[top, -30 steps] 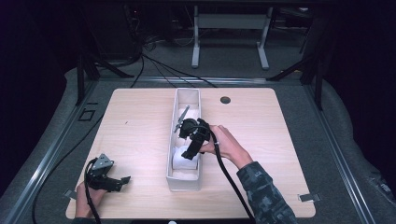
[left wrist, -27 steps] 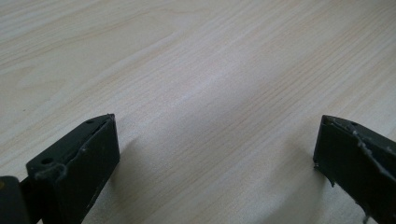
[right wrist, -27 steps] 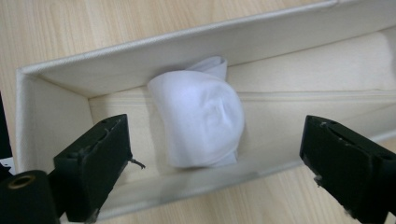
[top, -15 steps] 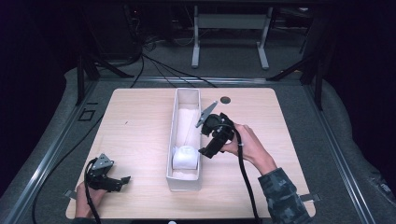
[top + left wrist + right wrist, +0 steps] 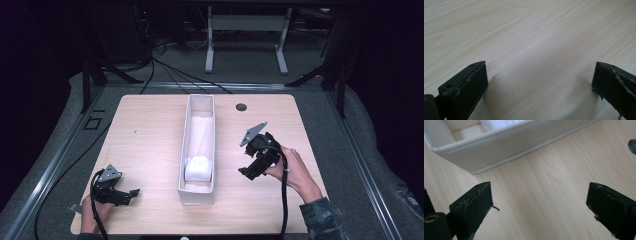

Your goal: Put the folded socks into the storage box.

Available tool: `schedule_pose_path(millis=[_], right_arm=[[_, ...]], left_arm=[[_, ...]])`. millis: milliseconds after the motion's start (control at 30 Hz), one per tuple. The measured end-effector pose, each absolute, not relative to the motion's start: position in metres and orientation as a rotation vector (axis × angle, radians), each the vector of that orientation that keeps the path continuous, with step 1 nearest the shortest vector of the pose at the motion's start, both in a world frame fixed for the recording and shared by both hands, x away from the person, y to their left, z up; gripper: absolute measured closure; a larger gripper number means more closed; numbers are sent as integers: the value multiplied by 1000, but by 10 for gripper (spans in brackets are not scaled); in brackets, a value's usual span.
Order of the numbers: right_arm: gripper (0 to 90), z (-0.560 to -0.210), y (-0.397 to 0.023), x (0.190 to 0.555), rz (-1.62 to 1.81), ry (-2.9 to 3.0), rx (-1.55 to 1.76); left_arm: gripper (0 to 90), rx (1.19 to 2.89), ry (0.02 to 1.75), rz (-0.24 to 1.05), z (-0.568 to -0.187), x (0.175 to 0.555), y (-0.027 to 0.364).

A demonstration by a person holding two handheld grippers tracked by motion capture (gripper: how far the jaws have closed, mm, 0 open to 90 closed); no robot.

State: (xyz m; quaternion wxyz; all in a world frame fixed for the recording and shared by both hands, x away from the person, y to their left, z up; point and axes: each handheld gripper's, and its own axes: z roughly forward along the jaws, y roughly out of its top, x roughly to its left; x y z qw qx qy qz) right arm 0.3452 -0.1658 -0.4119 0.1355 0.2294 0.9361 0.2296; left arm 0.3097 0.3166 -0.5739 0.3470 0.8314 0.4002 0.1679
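Now the right gripper [image 5: 248, 172] is being held just beside the long white box [image 5: 182, 170], over bare table [image 5: 150, 135], and its jaws are standing wide apart with nothing between them. A white rolled cloth [image 5: 199, 168] is lying inside the box, near the end closest to the person, and more white cloth is lying flat behind it. The left gripper [image 5: 131, 194] is being rested low near the front left corner, its jaws also apart and empty. The putting-in step looks done. To finish well, the right gripper should be kept clear of the box wall, so the box is not being bumped or pushed.
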Motion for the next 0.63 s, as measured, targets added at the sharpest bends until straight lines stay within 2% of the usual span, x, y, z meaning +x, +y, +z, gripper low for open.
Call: schedule_pose_path(millis=[400, 633], right_arm=[[51, -466, -226, 331, 667, 2692, 912], [23, -492, -245, 324, 676, 2654, 1006]], left_arm=[[1, 2155, 1037, 431, -574, 310, 317], [2, 2157, 1037, 435, -574, 310, 316]])
